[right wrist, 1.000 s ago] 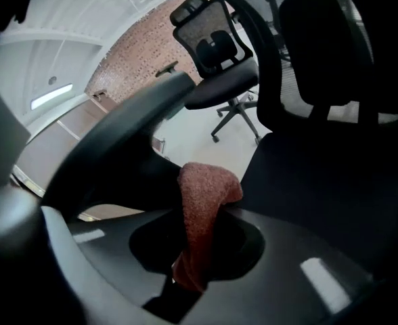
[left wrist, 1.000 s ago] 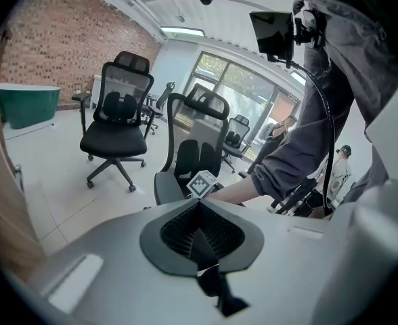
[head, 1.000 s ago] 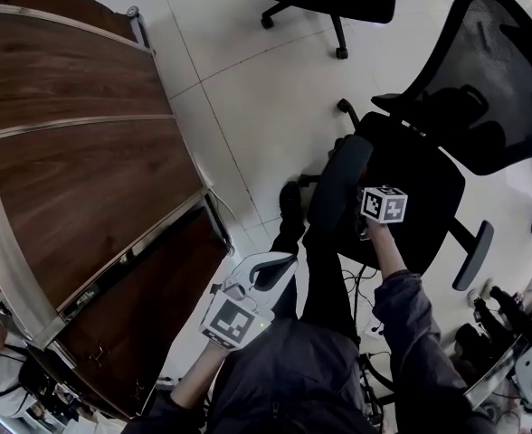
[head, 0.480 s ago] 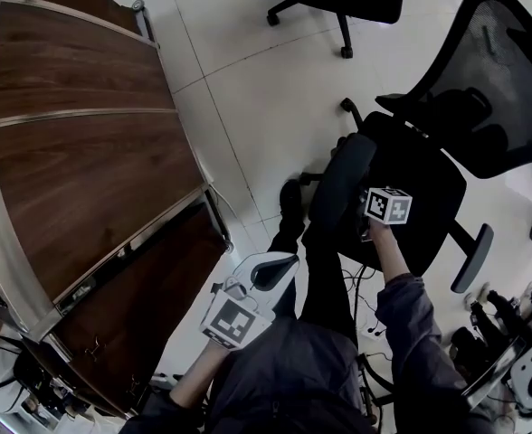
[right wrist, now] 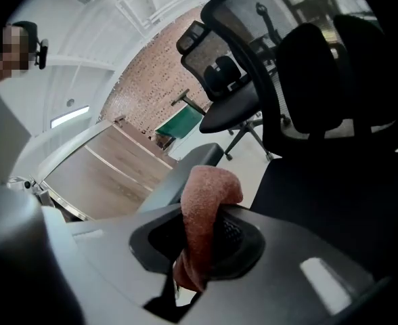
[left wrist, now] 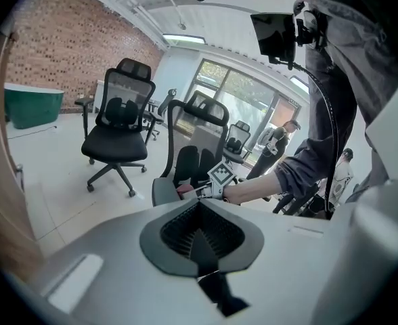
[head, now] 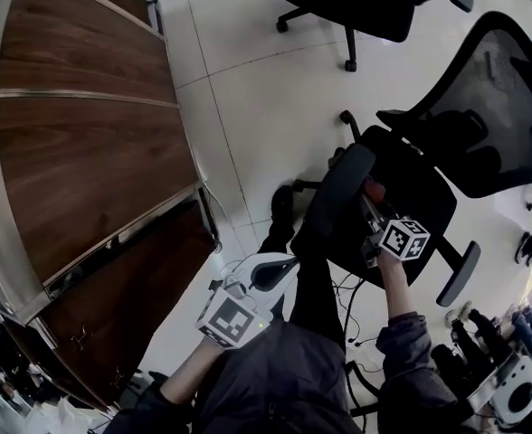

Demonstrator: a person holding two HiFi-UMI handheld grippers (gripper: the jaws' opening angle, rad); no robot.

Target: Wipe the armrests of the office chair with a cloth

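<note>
Cloth [right wrist: 206,205], pinkish and terry-like, hung folded between the jaws of the right gripper [right wrist: 200,235]. The jaws were closed on its middle, with a rounded fold standing out past the tips and a tail drooping below. It was over the seat side of the chair [head: 417,174], just beside the chair's near armrest [head: 338,188]; whether it touched the pad I could not tell. The left gripper [left wrist: 200,239] had its jaws together with nothing between them, and was on the person's side of the chair, well apart from the armrest.

I judged the cloth light, soft and limp (it would sag and bunch rather than push back), so the mid-fold hold looked sound, and the protruding fold seemed the part to press along the pad. The armrest looked firm and smooth. The chair stood on castors and might swivel under a sideways wipe. The far armrest [head: 456,274] was on the chair's other side.
</note>
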